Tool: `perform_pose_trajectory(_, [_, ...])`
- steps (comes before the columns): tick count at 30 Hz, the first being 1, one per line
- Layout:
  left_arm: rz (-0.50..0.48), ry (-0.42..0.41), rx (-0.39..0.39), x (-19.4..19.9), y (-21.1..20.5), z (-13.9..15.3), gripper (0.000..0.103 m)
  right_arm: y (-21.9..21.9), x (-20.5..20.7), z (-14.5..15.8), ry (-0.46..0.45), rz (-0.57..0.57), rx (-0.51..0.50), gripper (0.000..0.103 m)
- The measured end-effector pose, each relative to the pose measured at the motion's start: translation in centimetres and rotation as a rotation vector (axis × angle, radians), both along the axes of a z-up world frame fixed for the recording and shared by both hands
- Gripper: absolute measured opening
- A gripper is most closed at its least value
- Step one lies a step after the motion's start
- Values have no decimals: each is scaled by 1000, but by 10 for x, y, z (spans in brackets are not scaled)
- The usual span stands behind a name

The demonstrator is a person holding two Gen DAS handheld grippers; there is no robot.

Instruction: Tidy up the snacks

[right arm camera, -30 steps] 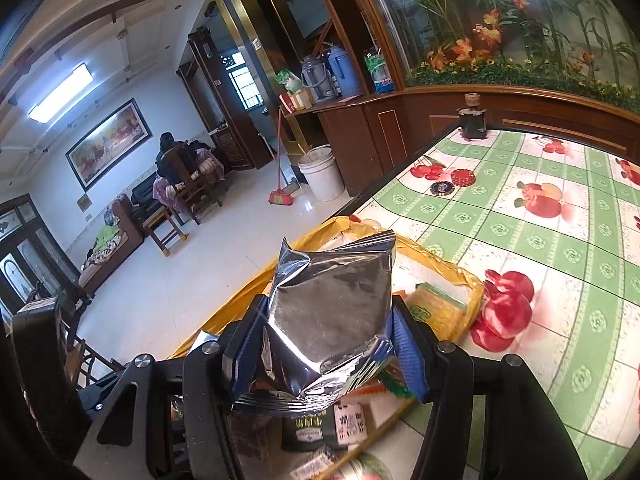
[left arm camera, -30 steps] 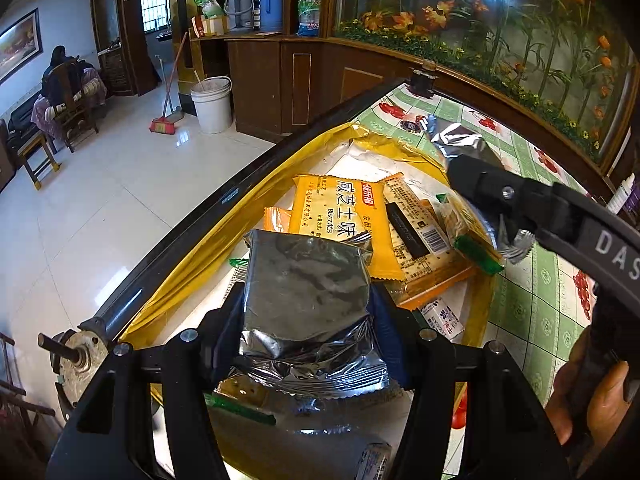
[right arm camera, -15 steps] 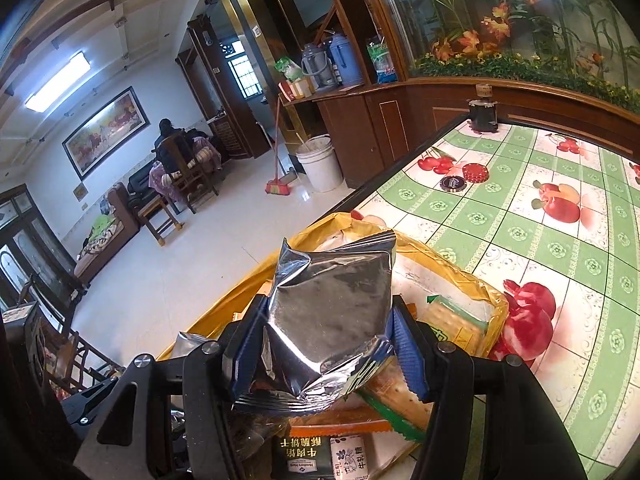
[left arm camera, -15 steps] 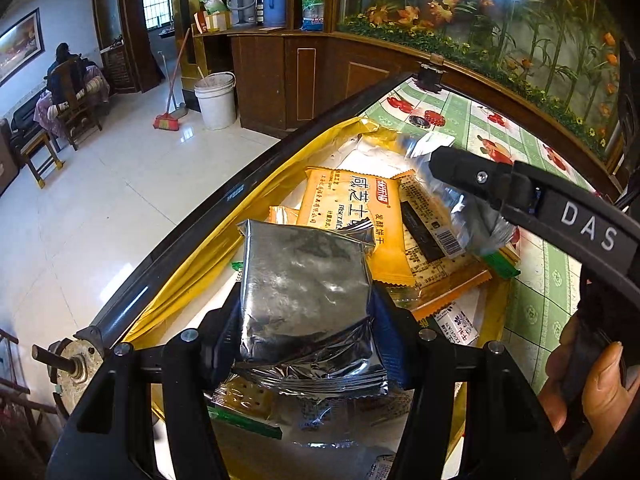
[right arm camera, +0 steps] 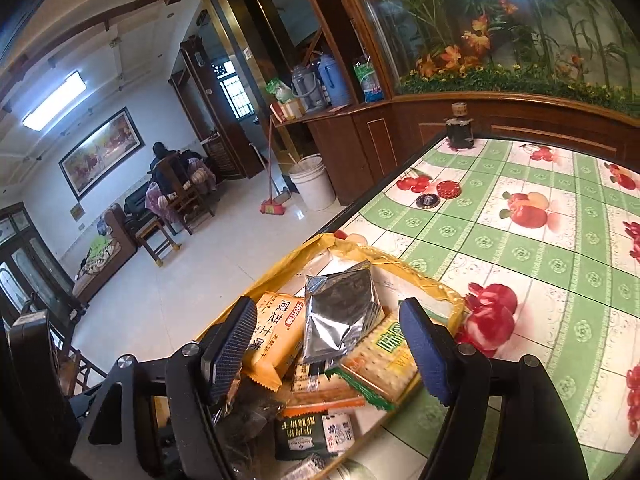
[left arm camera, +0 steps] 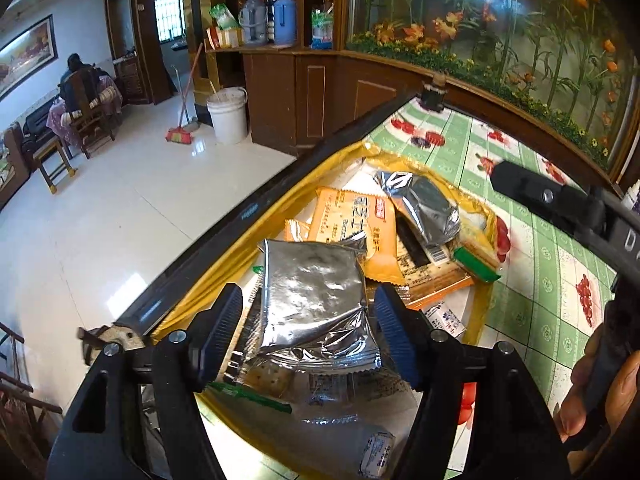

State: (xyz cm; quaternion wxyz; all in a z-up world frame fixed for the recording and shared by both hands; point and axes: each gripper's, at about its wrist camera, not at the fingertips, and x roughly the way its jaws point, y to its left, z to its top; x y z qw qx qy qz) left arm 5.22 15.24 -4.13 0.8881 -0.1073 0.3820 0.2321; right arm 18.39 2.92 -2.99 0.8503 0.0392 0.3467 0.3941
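Observation:
A yellow bag [left arm camera: 224, 264] lies open on the table and holds a pile of snack packets. My left gripper [left arm camera: 308, 300] hangs just over the pile with its jaws opening. A silver foil packet [left arm camera: 312, 300] rests on the pile between its pads, with a gap on both sides. My right gripper [right arm camera: 328, 312] is also opening, and nothing presses on its pads. A second silver packet [right arm camera: 340, 312] lies below it, on an orange packet [right arm camera: 276, 332] and a green-edged cracker packet [right arm camera: 384, 356]. The left wrist view shows this second silver packet [left arm camera: 424, 200] at the bag's far end.
The table carries a green cloth with a fruit print [right arm camera: 520, 264]. Its dark edge [left arm camera: 240, 216] runs close along the bag, with the floor below. A dark jar [right arm camera: 460, 132] and two round lids [right arm camera: 448, 190] stand at the far corner. A hand [left arm camera: 600, 392] is at the right.
Both grippers' jaws have widened and let go of their silver packets. The right one's packet has dropped onto the pile, and the right gripper has drawn back from it.

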Motion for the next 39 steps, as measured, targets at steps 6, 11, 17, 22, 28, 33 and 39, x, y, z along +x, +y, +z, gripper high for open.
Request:
perform_pose_trajectory(6, [10,-88,71,-25,-12,29,80,-21,-28,12,-39,49,5,83])
perform_pose_trajectory(11, [-6,-126,131,-43,-28,47,83,-33,-66,24,-110,144,-18,85])
perform_pose_trajectory(17, [-24,-158,173,-67,-45,62,83,-46,-111,34,-213,262,-72,89])
perform_pose_trajectory(22, [-15,-197,217,-88,-53,75,83,-56,-137,42,-260,326,-67,92])
perform_pose_trajectory(28, [7,-238,253,-111,-56,89,86,-62,-155,48,-295,329,-85,94])
perform_pose_trajectory(33, [11,-266,252,-125,-56,97,86,-64,-163,53,-316,328,-111,94])
perform_pose_trajectory(39, [17,-284,257,-135,-55,102,86,-63,-168,55,-332,335,-128,95])
